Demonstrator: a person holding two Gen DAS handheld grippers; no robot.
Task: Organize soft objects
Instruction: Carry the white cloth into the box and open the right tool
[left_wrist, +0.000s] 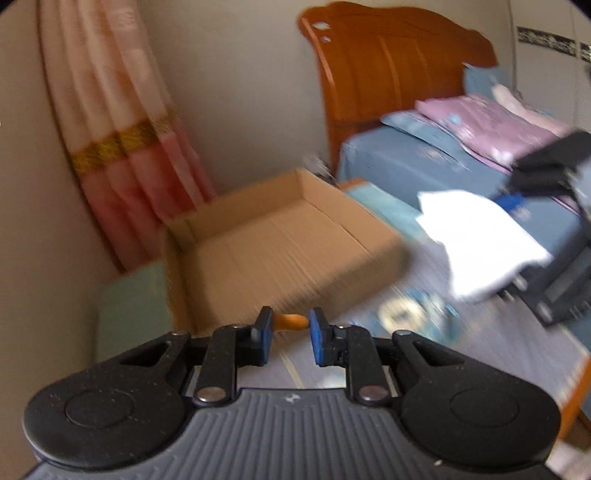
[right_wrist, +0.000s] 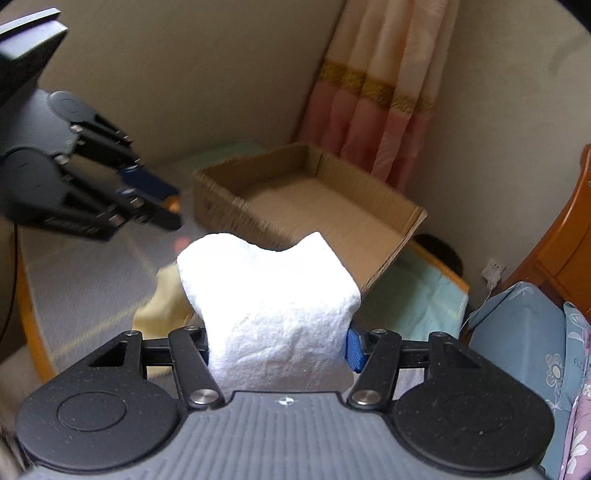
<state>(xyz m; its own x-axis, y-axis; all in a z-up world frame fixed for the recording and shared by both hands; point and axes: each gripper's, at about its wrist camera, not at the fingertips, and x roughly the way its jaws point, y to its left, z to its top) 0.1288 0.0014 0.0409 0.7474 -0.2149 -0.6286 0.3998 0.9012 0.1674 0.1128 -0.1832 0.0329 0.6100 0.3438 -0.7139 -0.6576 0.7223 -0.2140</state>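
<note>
Right wrist view: right gripper (right_wrist: 279, 345) jaws clamp white towel (right_wrist: 273, 306); left gripper (left_wrist: 290, 334) jaws apart; release well inside cardboard box (right_wrist: 314, 206)

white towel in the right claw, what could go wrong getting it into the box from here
1. The white towel bulges well past the right claw, so a loose fold could snag the near wall of the cardboard box and drape over it.
2. The left claw hangs near that box side, so the two claws might collide.
3. Both views are motion-blurred, so a fast release might miss the box.
</note>
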